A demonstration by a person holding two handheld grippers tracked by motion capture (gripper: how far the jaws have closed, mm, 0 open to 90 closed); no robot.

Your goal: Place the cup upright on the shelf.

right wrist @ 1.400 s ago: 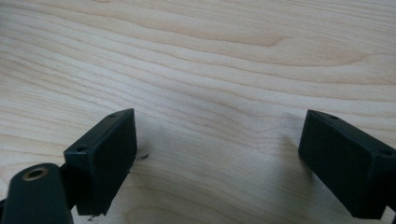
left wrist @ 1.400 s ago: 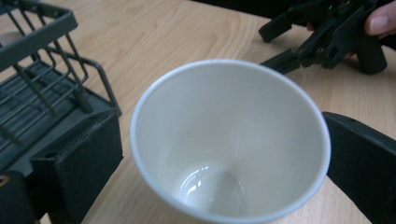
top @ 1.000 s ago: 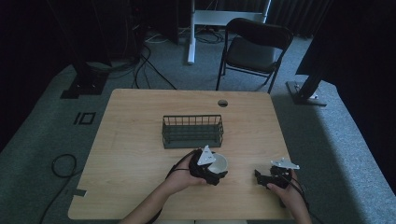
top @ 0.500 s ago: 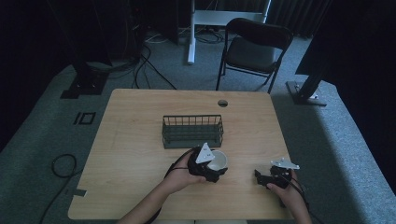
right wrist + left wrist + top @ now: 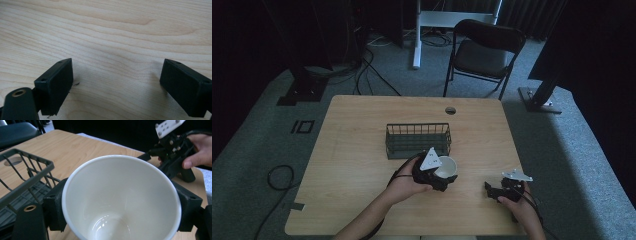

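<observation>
A white cup (image 5: 446,166) sits between the jaws of my left gripper (image 5: 443,175), held just above the table in front of the wire basket (image 5: 418,140). In the left gripper view the cup (image 5: 120,200) opens toward the camera and is empty, with a black pad pressed on each side of it. My left gripper (image 5: 121,213) is shut on it. My right gripper (image 5: 492,189) rests low at the table's front right. Its jaws stand wide apart over bare wood, so my right gripper (image 5: 116,85) is open.
The wooden table (image 5: 352,150) has a round cable hole (image 5: 450,110) near its far edge. The dark basket (image 5: 25,177) is empty. A folding chair (image 5: 482,52) stands on the floor beyond the table. My right gripper (image 5: 175,152) lies close beside the cup.
My left gripper has risen a little with the cup in it, moving slightly toward the basket. The right gripper has kept still.
</observation>
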